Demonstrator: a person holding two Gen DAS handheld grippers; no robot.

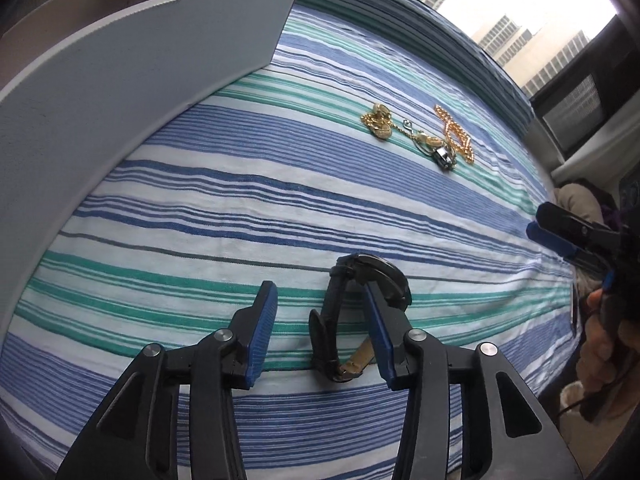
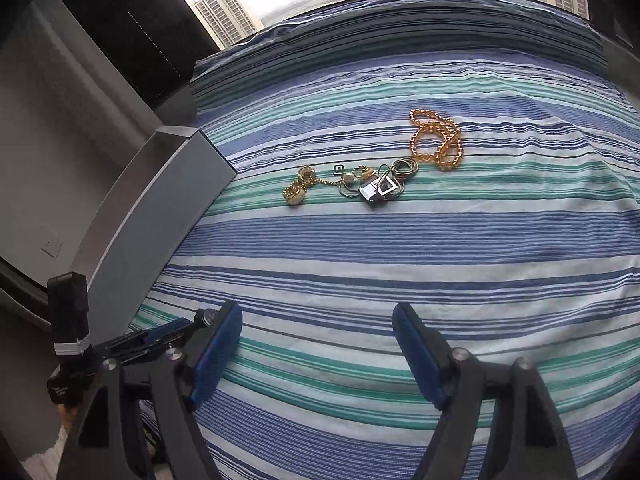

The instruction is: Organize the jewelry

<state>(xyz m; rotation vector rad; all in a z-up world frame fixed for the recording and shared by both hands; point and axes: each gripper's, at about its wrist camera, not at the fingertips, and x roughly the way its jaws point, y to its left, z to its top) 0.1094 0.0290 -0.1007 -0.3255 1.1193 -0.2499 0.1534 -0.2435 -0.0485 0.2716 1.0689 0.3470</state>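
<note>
My left hand-held gripper [image 1: 320, 332] stands open over the watch [image 1: 360, 312] on the bed [image 1: 200, 216]. My right hand-held gripper [image 2: 318, 352] is open, empty.

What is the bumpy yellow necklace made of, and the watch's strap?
The beaded necklace looks like shiny gold-coloured metal or plastic beads; they glint. The watch strap looks like matte black leather or rubber, tan inside, and it holds its curve.
</note>
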